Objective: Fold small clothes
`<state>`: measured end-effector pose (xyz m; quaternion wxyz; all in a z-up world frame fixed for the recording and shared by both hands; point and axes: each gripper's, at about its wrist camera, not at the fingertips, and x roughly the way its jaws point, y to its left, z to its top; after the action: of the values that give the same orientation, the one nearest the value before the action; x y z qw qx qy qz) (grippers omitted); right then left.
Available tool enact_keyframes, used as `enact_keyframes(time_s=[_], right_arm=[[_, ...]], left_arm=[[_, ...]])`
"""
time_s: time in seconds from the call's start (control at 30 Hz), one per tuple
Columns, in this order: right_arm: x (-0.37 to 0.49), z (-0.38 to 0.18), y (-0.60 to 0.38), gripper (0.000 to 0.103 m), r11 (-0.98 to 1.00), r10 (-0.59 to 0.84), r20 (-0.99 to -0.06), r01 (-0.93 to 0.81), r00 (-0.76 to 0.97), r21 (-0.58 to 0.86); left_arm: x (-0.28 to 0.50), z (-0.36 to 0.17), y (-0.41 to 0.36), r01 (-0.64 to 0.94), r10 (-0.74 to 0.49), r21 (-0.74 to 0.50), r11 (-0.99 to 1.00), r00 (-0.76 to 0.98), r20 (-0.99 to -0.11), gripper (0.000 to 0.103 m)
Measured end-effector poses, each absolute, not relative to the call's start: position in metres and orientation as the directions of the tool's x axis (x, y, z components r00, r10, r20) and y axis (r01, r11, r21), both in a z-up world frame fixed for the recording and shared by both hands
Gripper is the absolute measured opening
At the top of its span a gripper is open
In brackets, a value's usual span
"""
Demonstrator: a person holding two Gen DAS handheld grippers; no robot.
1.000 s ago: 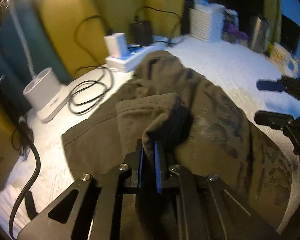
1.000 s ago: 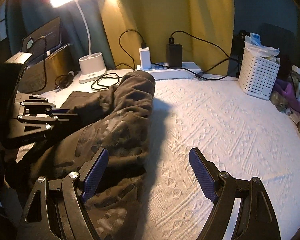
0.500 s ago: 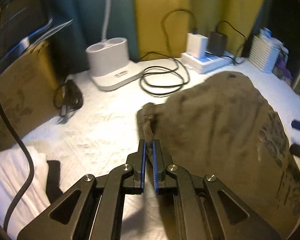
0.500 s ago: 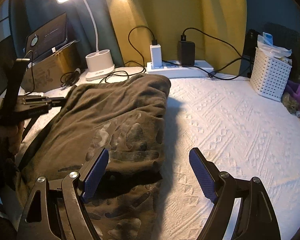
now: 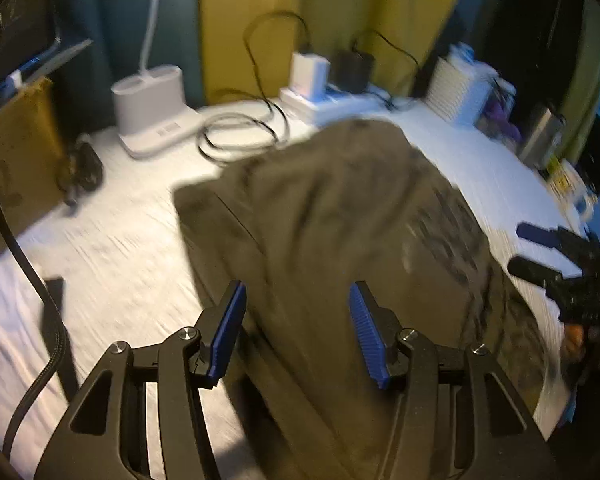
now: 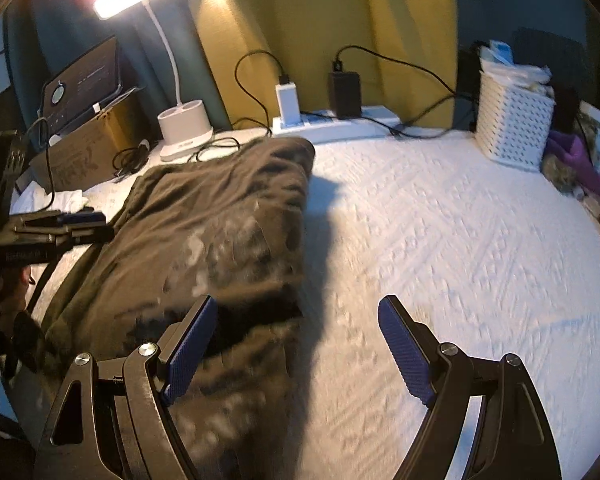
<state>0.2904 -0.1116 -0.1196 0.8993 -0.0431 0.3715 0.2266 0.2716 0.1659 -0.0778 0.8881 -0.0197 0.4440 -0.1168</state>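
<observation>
My left tongs (image 5: 296, 328) are opening over the olive-brown garment (image 6: 220, 232), which lies folded on the white bedspread (image 6: 460, 240); my right tongs (image 6: 296, 348) hang wide apart, gripping nothing.

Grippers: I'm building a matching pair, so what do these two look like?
Both the left gripper and the right gripper have black metal linkage frames with triangular cutouts and silver pivot screws. The fingers carry ribbed blue pads. A black braided cable runs beside the left.
</observation>
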Motion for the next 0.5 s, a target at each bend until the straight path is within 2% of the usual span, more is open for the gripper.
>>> enact_keyframes(time_s=[0.1,0.17,0.4,0.5], right_arm=[[0.278,-0.127,-0.12,0.081,0.892,0.388,-0.702,-0.434,0.597,0.124],[0.267,-0.131,-0.123,0.072,0.89,0.396,-0.713,-0.434,0.578,0.142],[0.237,-0.144,-0.128,0.067,0.881,0.421,-0.729,-0.436,0.54,0.185],[0.227,-0.149,-0.125,0.053,0.884,0.415,-0.723,-0.432,0.552,0.177]], left_arm=[[0.259,-0.086,0.157,0.225,-0.25,-0.148,0.963,0.543,-0.802,0.054],[0.246,-0.085,0.152,0.239,-0.253,-0.144,0.96,0.53,-0.809,0.054],[0.214,-0.093,0.148,0.247,-0.29,-0.188,0.951,0.493,-0.82,0.054],[0.201,-0.095,0.145,0.257,-0.292,-0.178,0.95,0.524,-0.8,0.052]])
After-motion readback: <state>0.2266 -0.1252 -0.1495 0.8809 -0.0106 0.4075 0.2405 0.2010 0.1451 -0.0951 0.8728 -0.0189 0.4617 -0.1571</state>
